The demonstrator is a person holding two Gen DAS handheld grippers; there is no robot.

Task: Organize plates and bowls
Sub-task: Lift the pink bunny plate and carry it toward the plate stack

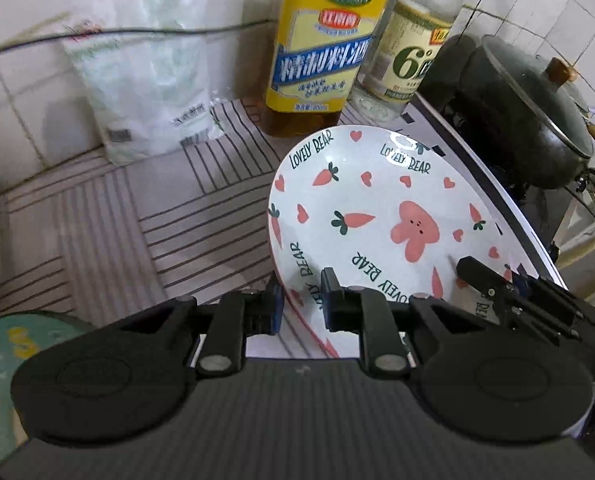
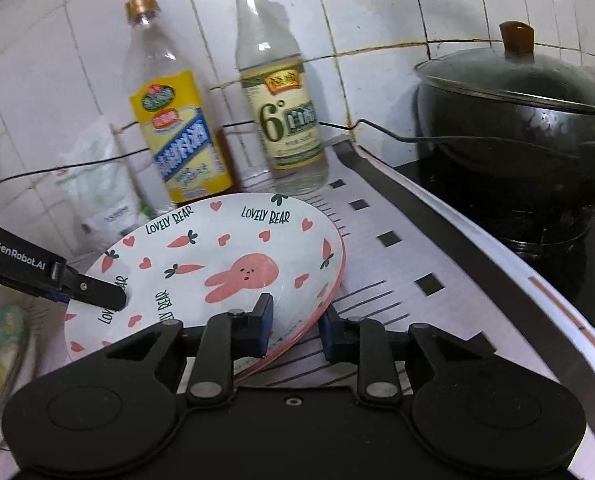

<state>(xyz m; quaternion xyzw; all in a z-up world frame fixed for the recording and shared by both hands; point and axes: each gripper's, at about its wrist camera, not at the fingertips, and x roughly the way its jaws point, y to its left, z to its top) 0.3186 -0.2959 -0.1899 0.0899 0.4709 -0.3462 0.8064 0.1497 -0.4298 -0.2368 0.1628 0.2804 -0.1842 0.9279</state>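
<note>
Plate (image 2: 233, 264) gripped both sides, tilted above the striped mat (image 1: 109, 216).
My L gripper (image 1: 301, 304) clamps rim at 9 o'clock; R gripper (image 2: 295, 328) clamps at 5.

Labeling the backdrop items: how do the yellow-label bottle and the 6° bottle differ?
The yellow-label bottle has a gold cap and a bright yellow and blue label; the 6° bottle has a yellow cap and a pale cream and green label. The yellow-label bottle holds only a shallow amber layer; the 6° bottle's contents look colourless. Both are clear, upright, capped, standing by the tiled wall behind the plate.
</note>
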